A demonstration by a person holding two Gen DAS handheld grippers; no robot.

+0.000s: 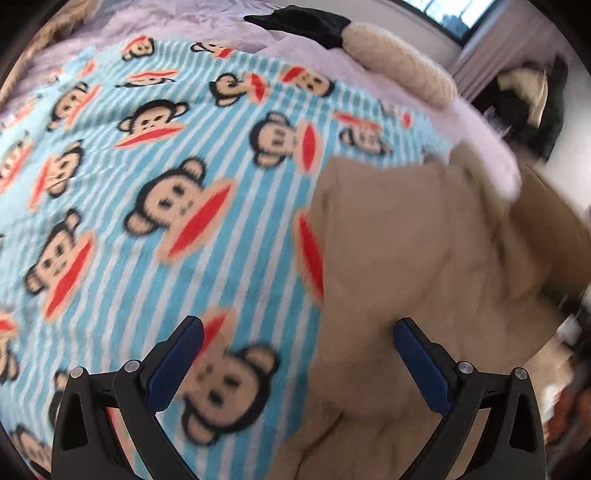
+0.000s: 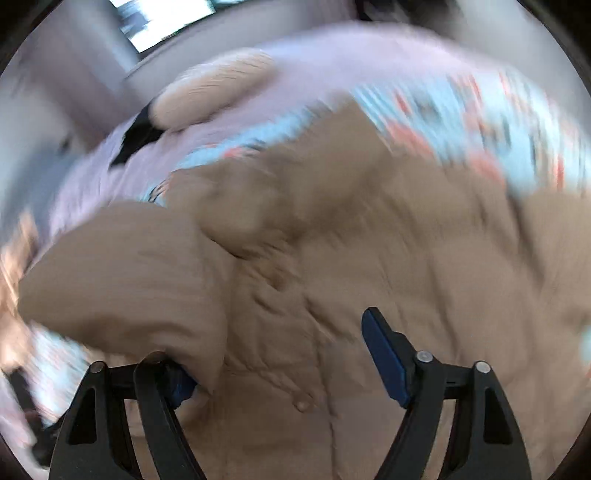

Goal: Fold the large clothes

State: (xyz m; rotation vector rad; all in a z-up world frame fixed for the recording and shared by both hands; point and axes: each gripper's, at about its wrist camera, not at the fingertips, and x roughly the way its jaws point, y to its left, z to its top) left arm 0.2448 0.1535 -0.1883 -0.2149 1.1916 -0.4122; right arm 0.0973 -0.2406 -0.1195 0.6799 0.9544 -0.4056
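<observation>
A large beige padded jacket (image 1: 417, 258) lies on a blue striped monkey-print blanket (image 1: 147, 177) on a bed. My left gripper (image 1: 297, 328) is open and empty, hovering over the jacket's left edge where it meets the blanket. In the right wrist view the jacket (image 2: 388, 258) fills most of the frame, blurred, with a puffy fold (image 2: 125, 273) at the left. My right gripper (image 2: 277, 339) is open just above the jacket; its left finger is partly hidden by the puffy fold, with a snap button (image 2: 302, 404) between the fingers.
A cream pillow (image 1: 399, 62) and a black garment (image 1: 299, 22) lie at the bed's far side on a lilac sheet (image 1: 192, 33). A window and dark furniture (image 1: 524, 96) stand beyond the bed at the right.
</observation>
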